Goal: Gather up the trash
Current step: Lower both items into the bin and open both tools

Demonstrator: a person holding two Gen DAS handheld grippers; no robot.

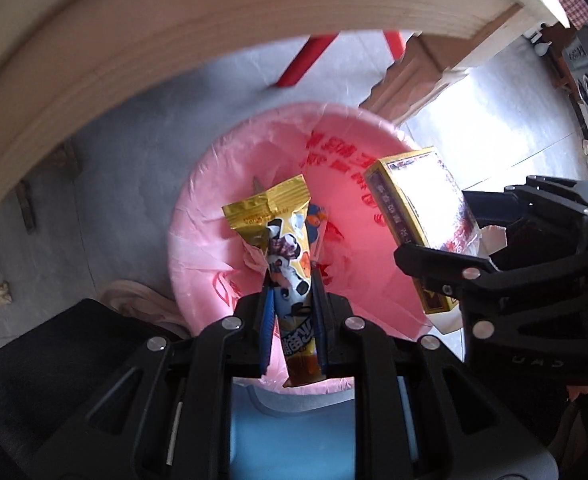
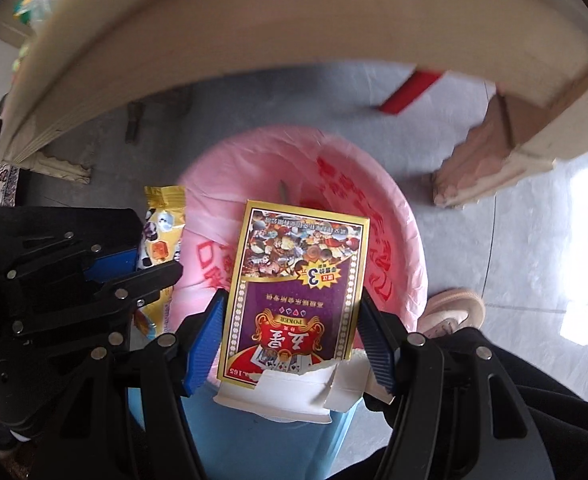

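My left gripper (image 1: 292, 300) is shut on a yellow snack wrapper (image 1: 284, 240) with a cow print, held over the mouth of a blue bin lined with a pink bag (image 1: 230, 184). The wrapper also shows in the right wrist view (image 2: 162, 240). My right gripper (image 2: 292, 332) is shut on a yellow and purple playing-card box (image 2: 297, 280) with a torn white flap, held over the same pink-lined bin (image 2: 397, 240). The box shows in the left wrist view (image 1: 421, 204), to the right of the wrapper. The two grippers hang side by side above the bin.
A cream table edge (image 1: 174, 32) arches above the bin, with a carved table leg (image 1: 409, 80) to the right. A red stool leg (image 1: 305, 60) stands behind. A pink shoe (image 2: 453, 312) rests on the grey tiled floor (image 2: 533, 240) beside the bin.
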